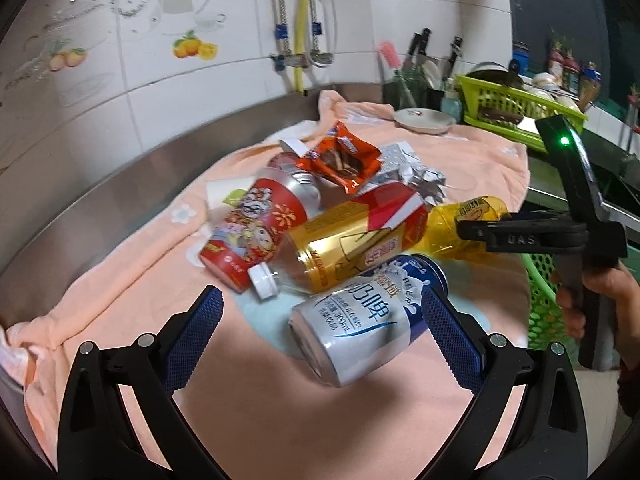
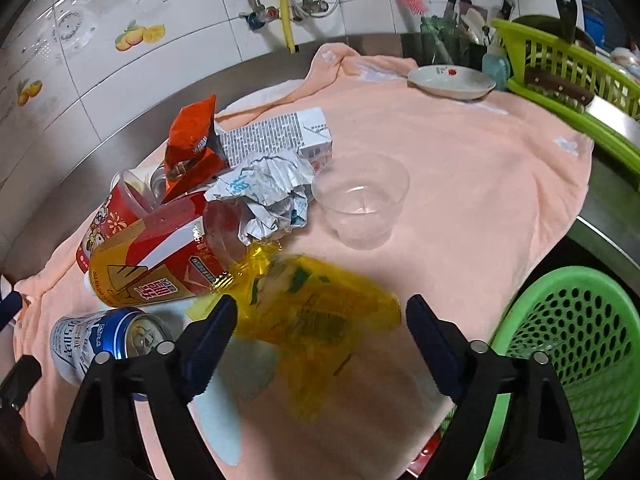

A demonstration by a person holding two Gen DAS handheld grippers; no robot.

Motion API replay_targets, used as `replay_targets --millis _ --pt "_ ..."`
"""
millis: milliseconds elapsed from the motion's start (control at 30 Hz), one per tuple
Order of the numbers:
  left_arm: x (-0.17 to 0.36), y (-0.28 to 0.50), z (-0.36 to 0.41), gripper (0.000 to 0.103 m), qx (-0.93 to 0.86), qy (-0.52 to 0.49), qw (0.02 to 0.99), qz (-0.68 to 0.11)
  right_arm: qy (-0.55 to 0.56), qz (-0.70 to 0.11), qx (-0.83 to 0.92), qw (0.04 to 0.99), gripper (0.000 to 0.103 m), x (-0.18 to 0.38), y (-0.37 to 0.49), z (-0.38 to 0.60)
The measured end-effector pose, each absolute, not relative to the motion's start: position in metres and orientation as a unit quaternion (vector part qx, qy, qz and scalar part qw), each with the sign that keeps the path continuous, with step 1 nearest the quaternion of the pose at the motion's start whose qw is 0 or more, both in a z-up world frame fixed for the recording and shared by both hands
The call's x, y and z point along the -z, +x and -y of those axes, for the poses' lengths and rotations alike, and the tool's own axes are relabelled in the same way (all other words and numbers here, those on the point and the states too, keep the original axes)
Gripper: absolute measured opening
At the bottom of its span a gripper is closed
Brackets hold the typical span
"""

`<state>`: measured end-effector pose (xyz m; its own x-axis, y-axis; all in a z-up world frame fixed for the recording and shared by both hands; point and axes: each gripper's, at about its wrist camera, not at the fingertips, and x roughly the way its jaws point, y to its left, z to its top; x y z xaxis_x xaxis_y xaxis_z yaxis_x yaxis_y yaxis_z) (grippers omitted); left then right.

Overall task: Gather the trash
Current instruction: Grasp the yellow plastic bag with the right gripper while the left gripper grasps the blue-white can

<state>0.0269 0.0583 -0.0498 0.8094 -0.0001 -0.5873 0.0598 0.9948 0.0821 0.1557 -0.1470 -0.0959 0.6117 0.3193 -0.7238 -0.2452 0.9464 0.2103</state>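
Observation:
A pile of trash lies on a peach towel [image 1: 280,420]: a white-and-blue can [image 1: 364,320], a gold-and-red can [image 1: 360,236], a red printed cup [image 1: 256,228], an orange snack wrapper [image 1: 340,160], crumpled foil [image 2: 268,192], a small carton [image 2: 280,134], a clear plastic cup [image 2: 362,204] and a yellow plastic wrapper [image 2: 312,312]. My left gripper [image 1: 324,320] is open, with the white-and-blue can between its fingers. My right gripper [image 2: 320,320] is open around the yellow wrapper; it also shows in the left wrist view [image 1: 520,236].
A green perforated basket [image 2: 580,352] sits low at the right, off the counter edge. A green dish rack [image 2: 560,68] with a knife, a white dish [image 2: 452,80] and a utensil holder stand at the back. A tiled wall with pipes runs behind.

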Motion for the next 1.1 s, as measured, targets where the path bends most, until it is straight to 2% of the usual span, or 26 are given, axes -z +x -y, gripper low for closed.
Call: replay_targets --millis 300,833,967,1100 --pt "0.055 0.041 -0.051 0.098 0.072 0.098 0.944 -0.308 0.044 -0.417 -0.178 0.89 0.064 0.1 0.157 0.141" --pt "0.074 0.067 -0.028 0.098 0.161 0.193 0.9 -0.357 0.042 -0.431 -0.206 0.878 0.064 0.105 0.138 0.146" --pt "0.077 0.072 -0.028 0.09 0.181 0.198 0.89 -0.369 0.034 -0.435 -0.205 0.876 0.064 0.107 0.134 0.145" --pt "0.077 0.078 -0.027 0.088 0.192 0.203 0.884 -0.375 0.043 -0.428 -0.203 0.88 0.064 0.106 0.131 0.148"
